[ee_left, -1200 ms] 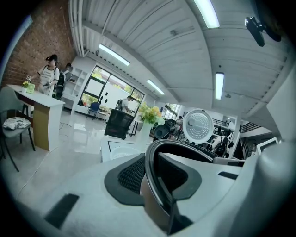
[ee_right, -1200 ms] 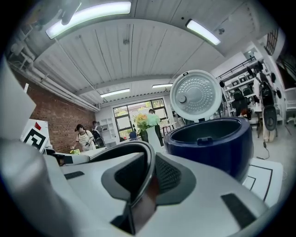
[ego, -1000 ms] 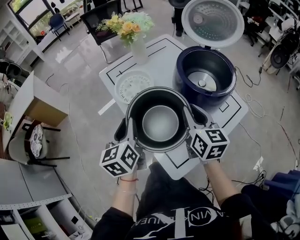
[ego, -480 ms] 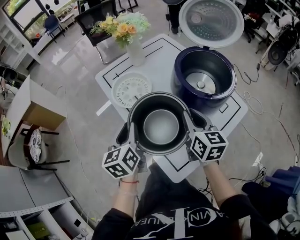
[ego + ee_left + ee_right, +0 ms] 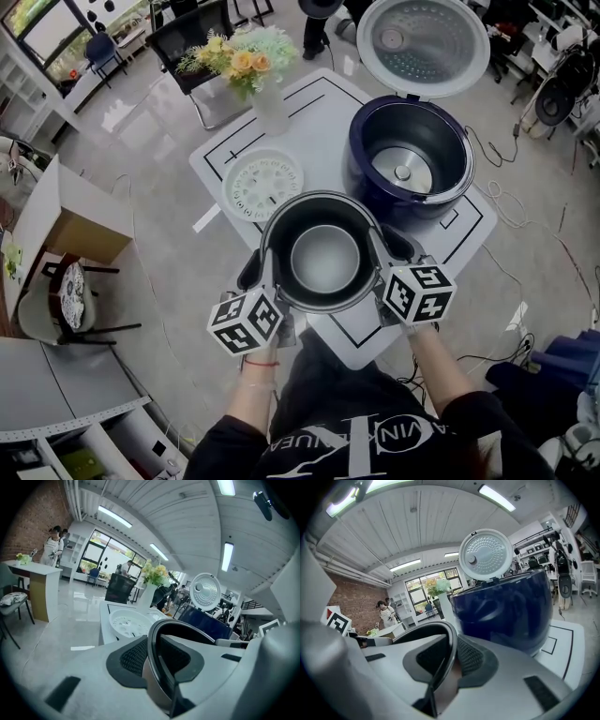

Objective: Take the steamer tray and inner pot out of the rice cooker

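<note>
The inner pot (image 5: 322, 260) is out of the rice cooker (image 5: 361, 141) and sits between the two grippers over the near part of the white table (image 5: 319, 117); whether its base touches the top cannot be told. The left gripper (image 5: 265, 272) is clamped on the pot's left rim, one pad inside the wall and one outside. The right gripper (image 5: 382, 253) pinches the right rim the same way. The steamer tray (image 5: 263, 185) lies flat on the table, just beyond the pot and left of the cooker. The cooker's lid (image 5: 424, 45) stands open. A vase of flowers (image 5: 246, 56) stands at the far edge.
</note>
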A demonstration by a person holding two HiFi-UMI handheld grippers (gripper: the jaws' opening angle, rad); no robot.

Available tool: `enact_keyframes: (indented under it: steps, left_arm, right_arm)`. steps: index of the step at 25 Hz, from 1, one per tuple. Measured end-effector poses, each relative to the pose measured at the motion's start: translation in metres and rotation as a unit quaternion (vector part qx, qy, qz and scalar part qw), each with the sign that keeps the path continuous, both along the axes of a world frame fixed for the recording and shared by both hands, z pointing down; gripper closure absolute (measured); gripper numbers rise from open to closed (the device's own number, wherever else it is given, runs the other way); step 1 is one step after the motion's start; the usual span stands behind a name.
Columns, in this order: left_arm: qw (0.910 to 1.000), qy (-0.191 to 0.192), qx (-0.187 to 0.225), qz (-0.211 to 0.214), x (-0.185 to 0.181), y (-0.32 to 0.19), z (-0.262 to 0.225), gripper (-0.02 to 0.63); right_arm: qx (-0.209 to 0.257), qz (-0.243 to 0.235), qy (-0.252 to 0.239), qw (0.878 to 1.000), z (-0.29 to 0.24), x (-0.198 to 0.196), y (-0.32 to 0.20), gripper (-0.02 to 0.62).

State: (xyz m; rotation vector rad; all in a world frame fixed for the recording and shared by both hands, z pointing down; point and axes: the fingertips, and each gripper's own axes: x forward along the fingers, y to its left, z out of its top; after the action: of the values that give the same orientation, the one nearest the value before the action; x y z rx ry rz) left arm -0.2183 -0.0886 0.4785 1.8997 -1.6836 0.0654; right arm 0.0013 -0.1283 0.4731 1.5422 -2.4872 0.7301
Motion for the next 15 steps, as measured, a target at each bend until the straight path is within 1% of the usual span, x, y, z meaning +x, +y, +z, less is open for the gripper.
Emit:
enact_keyframes:
  steps: [7,15]
  left_arm:
    - [0.9999,0.002,0.0,0.016,0.0021,-0.009,0.0018,0.531]
    - [0.9992,-0.014,0.0,0.037,0.0027,-0.0106,0.0016,0.532]
  right_arm:
    - [-0.015,0.003,-0.006,1.0,0.0108,0.0037,-0.0022,0.526]
    - [-0.003,-0.016,0.012,1.0,0.0092,0.0036,-0.0008,0.517]
